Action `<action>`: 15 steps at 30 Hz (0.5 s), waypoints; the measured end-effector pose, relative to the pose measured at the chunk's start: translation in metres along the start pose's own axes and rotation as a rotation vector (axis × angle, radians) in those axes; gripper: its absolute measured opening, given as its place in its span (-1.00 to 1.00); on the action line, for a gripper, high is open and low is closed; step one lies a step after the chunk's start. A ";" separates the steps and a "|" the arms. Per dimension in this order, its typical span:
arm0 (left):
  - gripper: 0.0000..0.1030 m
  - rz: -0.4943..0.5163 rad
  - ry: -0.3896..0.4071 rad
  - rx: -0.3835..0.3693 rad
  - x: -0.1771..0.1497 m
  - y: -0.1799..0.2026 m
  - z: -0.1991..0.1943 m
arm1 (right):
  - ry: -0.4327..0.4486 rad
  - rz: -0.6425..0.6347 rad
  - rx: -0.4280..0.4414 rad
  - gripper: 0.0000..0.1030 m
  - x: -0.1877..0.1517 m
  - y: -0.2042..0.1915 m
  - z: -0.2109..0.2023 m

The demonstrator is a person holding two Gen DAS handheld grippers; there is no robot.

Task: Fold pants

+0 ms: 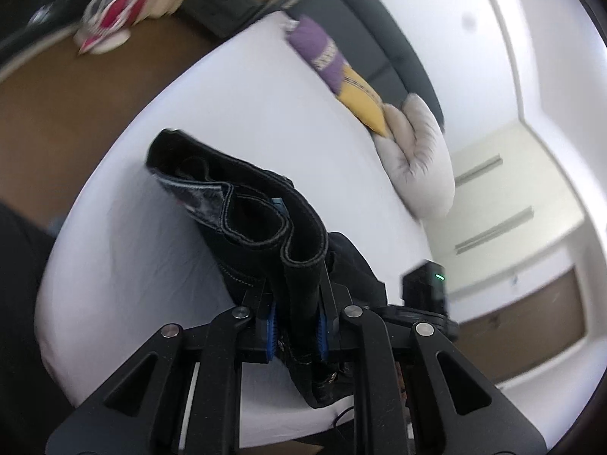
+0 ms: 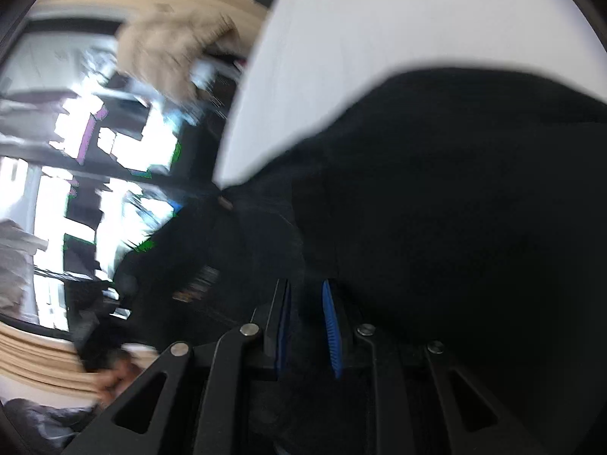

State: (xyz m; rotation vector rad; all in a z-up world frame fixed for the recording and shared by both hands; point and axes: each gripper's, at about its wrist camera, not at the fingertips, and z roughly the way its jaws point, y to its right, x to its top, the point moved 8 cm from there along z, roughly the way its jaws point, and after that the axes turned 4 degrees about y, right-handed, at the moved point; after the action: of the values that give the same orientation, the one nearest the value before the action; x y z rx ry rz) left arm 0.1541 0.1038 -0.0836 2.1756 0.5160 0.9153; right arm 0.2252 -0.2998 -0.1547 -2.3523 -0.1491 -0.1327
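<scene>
Left wrist view: left hand-held gripper (image 1: 296, 314) at lower centre, blue pads clamped on a fold of black pants (image 1: 242, 204); waistband rises toward centre left over the white bed (image 1: 235, 94). Purple and yellow cushion (image 1: 337, 72) and grey pillow (image 1: 417, 159), upper right. Right wrist view, blurred: right hand-held gripper (image 2: 307, 326), lower centre, pads pinching dark pants fabric (image 2: 436, 208) filling the right; bed (image 2: 379, 38) above.
</scene>
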 end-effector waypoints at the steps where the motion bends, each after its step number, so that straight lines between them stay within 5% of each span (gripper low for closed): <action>1: -0.73 0.041 -0.001 -0.007 0.002 0.010 0.004 | -0.005 0.004 -0.017 -0.71 0.000 0.005 0.004; 5: -0.73 0.160 -0.020 -0.023 -0.001 0.048 0.022 | 0.028 0.026 -0.004 -0.89 -0.001 0.017 0.004; 9: -0.73 0.315 -0.058 -0.034 -0.023 0.099 0.051 | 0.084 0.016 0.015 -0.80 -0.008 0.018 0.000; 10: -0.73 0.364 -0.073 -0.032 -0.019 0.120 0.072 | 0.082 0.040 0.039 -0.67 -0.007 0.019 -0.005; 12: -0.73 0.454 -0.109 -0.035 -0.035 0.139 0.089 | 0.114 0.088 0.062 0.02 -0.003 0.016 -0.029; 15: -0.73 0.581 -0.167 -0.030 -0.061 0.164 0.124 | 0.259 0.073 0.186 0.77 0.013 -0.007 -0.091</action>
State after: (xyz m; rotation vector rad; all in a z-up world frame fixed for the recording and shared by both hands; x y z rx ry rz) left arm 0.2186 -0.0983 -0.0518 2.3881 -0.2283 1.0078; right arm 0.2324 -0.3587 -0.0835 -2.1299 0.0496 -0.3701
